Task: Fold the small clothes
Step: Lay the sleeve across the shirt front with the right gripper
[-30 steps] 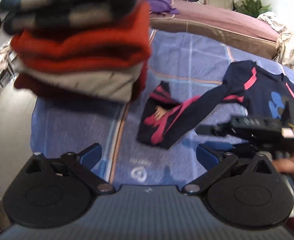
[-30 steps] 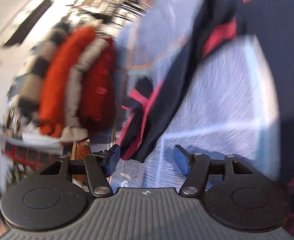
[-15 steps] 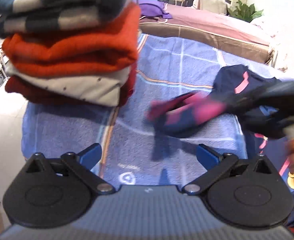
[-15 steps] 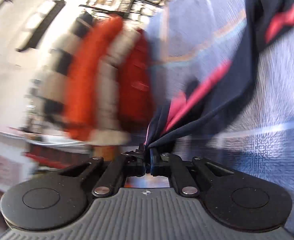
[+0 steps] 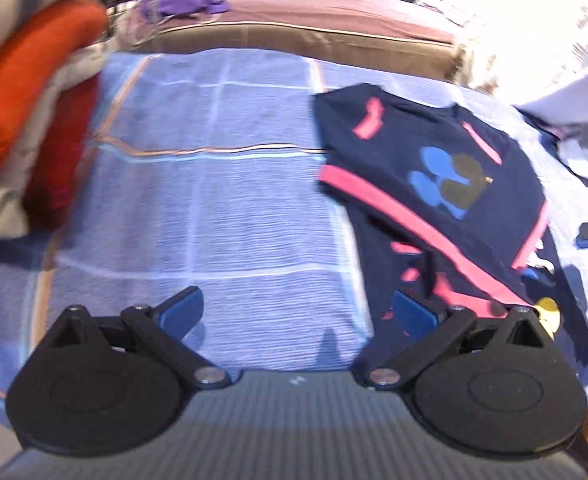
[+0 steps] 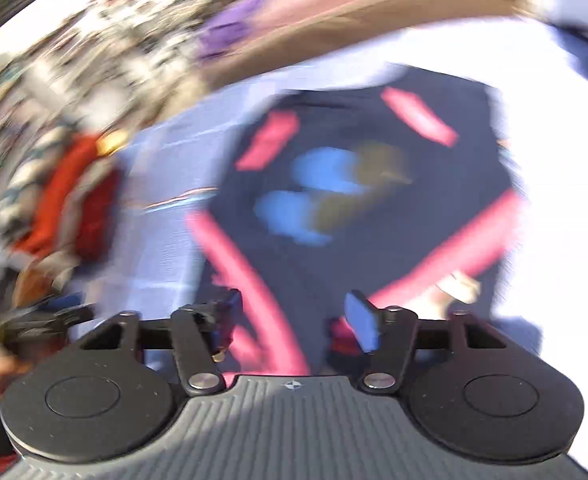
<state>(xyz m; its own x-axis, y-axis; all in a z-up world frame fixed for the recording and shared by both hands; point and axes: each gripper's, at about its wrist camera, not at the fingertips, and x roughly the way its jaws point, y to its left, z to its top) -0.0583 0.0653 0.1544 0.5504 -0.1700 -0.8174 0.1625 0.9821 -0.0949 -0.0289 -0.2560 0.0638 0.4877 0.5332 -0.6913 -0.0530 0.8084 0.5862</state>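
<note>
A small navy shirt (image 5: 446, 184) with pink stripes and a blue and brown print lies on the blue checked blanket (image 5: 221, 208), right of centre. Its left sleeve lies folded across the body. My left gripper (image 5: 298, 308) is open and empty, low over the blanket at the shirt's near left edge. The shirt fills the blurred right wrist view (image 6: 358, 200). My right gripper (image 6: 294, 316) is open and empty just above the shirt's near part.
A stack of folded clothes (image 5: 25, 120), striped, orange, beige and red, stands at the left on the blanket, and shows in the right wrist view (image 6: 65, 200). A brown and pink bed edge (image 5: 302, 36) runs behind. White fabric (image 5: 574, 80) lies at the right.
My right gripper carried the left sleeve rightward over the shirt body, then opened and let it go. The left gripper moved right, toward the shirt.
</note>
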